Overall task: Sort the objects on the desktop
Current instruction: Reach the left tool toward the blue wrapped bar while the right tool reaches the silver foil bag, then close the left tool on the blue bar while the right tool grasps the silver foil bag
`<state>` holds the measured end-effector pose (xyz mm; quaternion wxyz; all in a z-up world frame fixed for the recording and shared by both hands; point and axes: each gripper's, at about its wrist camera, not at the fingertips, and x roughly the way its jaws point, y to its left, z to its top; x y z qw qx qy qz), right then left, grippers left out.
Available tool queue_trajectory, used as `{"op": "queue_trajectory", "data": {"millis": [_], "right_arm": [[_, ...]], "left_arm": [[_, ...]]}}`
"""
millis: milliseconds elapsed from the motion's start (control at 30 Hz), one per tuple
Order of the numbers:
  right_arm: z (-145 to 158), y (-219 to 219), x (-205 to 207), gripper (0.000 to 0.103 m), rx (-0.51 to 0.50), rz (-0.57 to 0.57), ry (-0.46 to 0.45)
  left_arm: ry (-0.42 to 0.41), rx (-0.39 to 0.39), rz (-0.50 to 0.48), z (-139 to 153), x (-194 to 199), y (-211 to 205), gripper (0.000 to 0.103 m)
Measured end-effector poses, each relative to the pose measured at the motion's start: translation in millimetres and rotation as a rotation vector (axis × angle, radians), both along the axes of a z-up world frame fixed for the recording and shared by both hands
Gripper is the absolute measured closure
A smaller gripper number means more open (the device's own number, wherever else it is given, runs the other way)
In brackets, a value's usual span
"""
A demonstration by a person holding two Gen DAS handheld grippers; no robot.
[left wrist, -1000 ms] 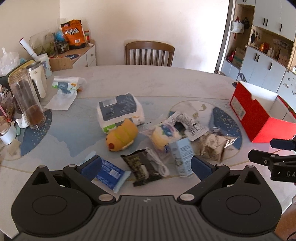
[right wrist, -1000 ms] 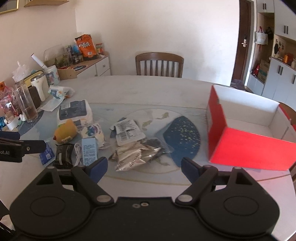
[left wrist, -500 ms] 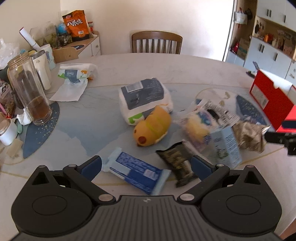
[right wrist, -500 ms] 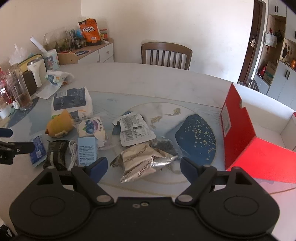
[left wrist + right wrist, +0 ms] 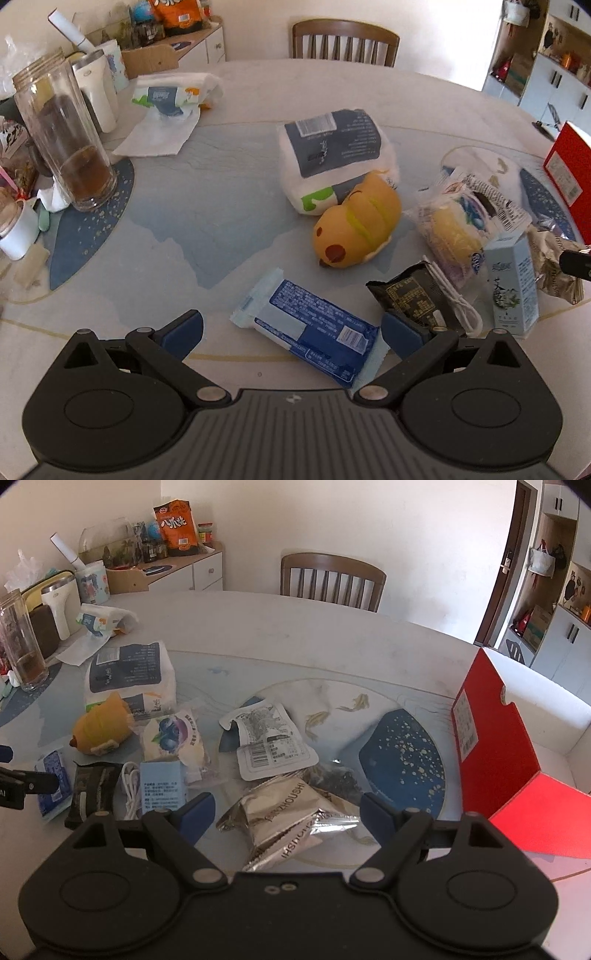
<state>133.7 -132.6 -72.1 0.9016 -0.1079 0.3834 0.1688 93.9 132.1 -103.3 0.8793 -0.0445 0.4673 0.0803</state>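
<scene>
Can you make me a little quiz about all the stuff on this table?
1. True or false: the yellow toy touches the tissue pack.
2. What lies between the right gripper jaws: A silver packet, B glass jar, C chair?
3. Fill in: the box at the table's right is ____ outside.

Key: 1 true. 2 A. 3 red.

A wooden chair [image 5: 332, 578] stands behind the table [image 5: 258, 627].
</scene>
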Motion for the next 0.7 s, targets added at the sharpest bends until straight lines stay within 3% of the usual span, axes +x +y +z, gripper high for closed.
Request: {"op": "queue_trajectory", "data": {"millis": [267,700], "right_arm": [[-7.7,8.0,12.1,0.019,-0.03,-0.009,0.006],[-16.4,8.0,10.6,0.019,-0.102,0.017,0.022]], "left_arm": [[0.008,0.024,0.1,-1.7,13.9,2.8,0.0],[0.082,0.068,0.078,-12.8,8.9,14.4,0.004]]}}
